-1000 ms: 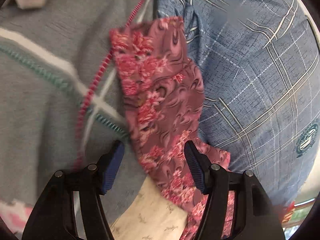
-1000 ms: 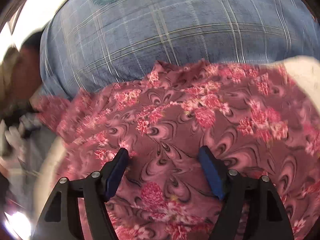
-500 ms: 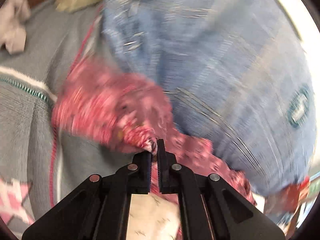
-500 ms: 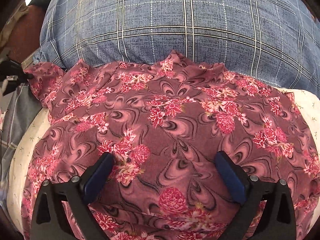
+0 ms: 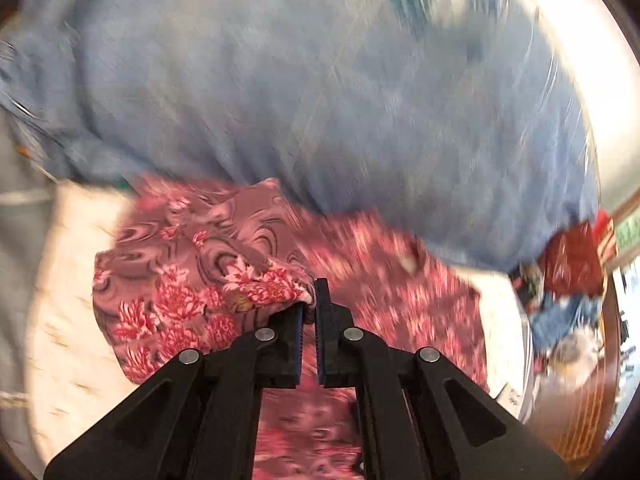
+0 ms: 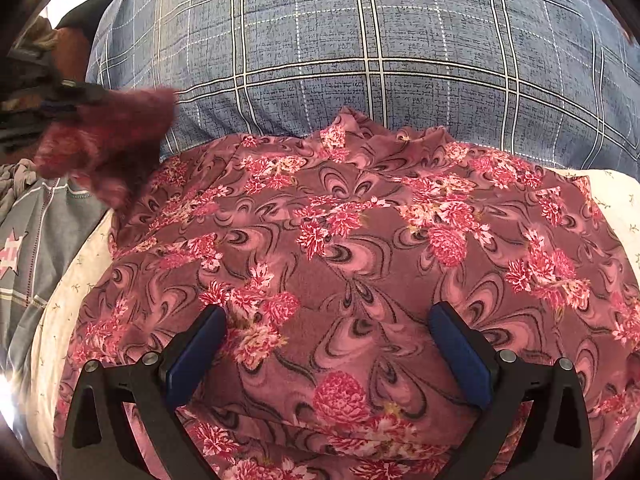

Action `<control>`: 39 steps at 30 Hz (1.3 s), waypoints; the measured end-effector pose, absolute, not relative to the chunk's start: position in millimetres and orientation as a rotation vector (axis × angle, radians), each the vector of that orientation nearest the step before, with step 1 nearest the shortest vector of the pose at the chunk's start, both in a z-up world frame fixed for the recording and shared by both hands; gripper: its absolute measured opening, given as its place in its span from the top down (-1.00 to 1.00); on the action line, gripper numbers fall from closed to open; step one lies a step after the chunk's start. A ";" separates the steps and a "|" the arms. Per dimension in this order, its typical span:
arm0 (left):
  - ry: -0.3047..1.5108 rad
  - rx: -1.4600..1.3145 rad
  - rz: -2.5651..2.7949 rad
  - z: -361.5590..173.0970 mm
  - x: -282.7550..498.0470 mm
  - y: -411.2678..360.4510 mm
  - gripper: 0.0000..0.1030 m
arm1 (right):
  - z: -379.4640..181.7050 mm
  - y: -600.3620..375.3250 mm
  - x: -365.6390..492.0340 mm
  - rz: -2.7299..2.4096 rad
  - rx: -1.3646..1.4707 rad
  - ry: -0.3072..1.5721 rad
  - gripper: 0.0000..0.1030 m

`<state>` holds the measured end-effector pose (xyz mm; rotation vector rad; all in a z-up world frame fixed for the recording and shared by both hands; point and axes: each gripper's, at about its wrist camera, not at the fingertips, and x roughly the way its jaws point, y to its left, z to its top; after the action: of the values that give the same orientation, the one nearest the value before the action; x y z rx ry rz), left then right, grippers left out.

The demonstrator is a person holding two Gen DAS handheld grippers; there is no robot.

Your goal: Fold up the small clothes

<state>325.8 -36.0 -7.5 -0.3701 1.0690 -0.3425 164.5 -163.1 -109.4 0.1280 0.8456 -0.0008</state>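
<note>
A small maroon garment with pink flowers (image 6: pixel 360 248) lies spread on a cream cloth (image 6: pixel 60 288). My left gripper (image 5: pixel 310 304) is shut on one end of the flowered garment (image 5: pixel 224 264) and holds it lifted and folded over; that end shows blurred at the left of the right wrist view (image 6: pixel 108 140). My right gripper (image 6: pixel 328 316) is open, its blue pads (image 6: pixel 196 356) resting low over the middle of the garment.
A blue plaid pillow (image 6: pixel 360 48) lies just behind the garment, also in the left wrist view (image 5: pixel 320 80). A grey blanket with a pink star (image 6: pixel 28 240) lies at the left. Clutter and a wooden edge (image 5: pixel 580 400) are at the right.
My left gripper closed on the garment's end and swung it up and over toward the middle. My right gripper stayed open over the garment and moved slightly closer.
</note>
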 end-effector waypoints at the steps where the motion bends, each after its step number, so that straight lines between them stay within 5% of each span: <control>1: 1.104 -0.365 -0.347 -18.5 325.0 -44.1 0.95 | -109.1 -163.3 164.0 0.001 0.131 0.844 -0.99; 7: 1.273 -0.452 -0.378 -72.8 333.0 -62.7 0.94 | -108.5 -164.7 161.8 0.001 0.135 0.842 -1.00; 9: 1.260 -0.507 -0.431 -67.1 324.0 -48.1 0.76 | -108.8 -164.3 162.6 0.000 0.132 0.844 -1.00; 13: 1.087 -0.725 -0.541 -45.1 269.6 18.9 -0.33 | -109.0 -164.1 163.9 0.002 0.134 0.849 -1.00; 14: 1.049 -0.737 -0.523 -43.8 259.6 31.9 -0.43 | -108.7 -164.3 164.3 0.003 0.136 0.851 -1.00; 21: 0.966 -0.862 -0.434 -65.2 252.8 93.1 -0.47 | -87.0 -136.6 172.5 0.037 0.046 0.845 -0.94; 31: 0.946 -0.935 -0.418 -78.8 267.3 115.5 -0.47 | -86.4 9.7 200.1 0.214 -0.549 0.700 -0.93; 32: 0.941 -0.932 -0.408 -77.8 267.0 117.8 -0.47 | -92.3 16.1 206.6 0.197 -0.595 0.701 -0.84; 34: 0.928 -0.939 -0.424 -76.4 267.5 121.3 -0.47 | -95.1 15.5 220.6 0.224 -0.583 0.754 -0.04; 35: 0.926 -0.938 -0.431 -75.6 268.0 121.0 -0.47 | -93.0 10.2 227.0 0.248 -0.533 0.792 0.78; 39: 0.926 -0.912 -0.464 -73.7 270.5 112.3 -0.47 | -59.5 -41.4 235.4 0.247 -0.242 0.783 0.88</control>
<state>270.5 112.3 -73.7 -0.9122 0.9258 -0.4642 235.4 -41.4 -59.5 -0.2421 0.7827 0.2474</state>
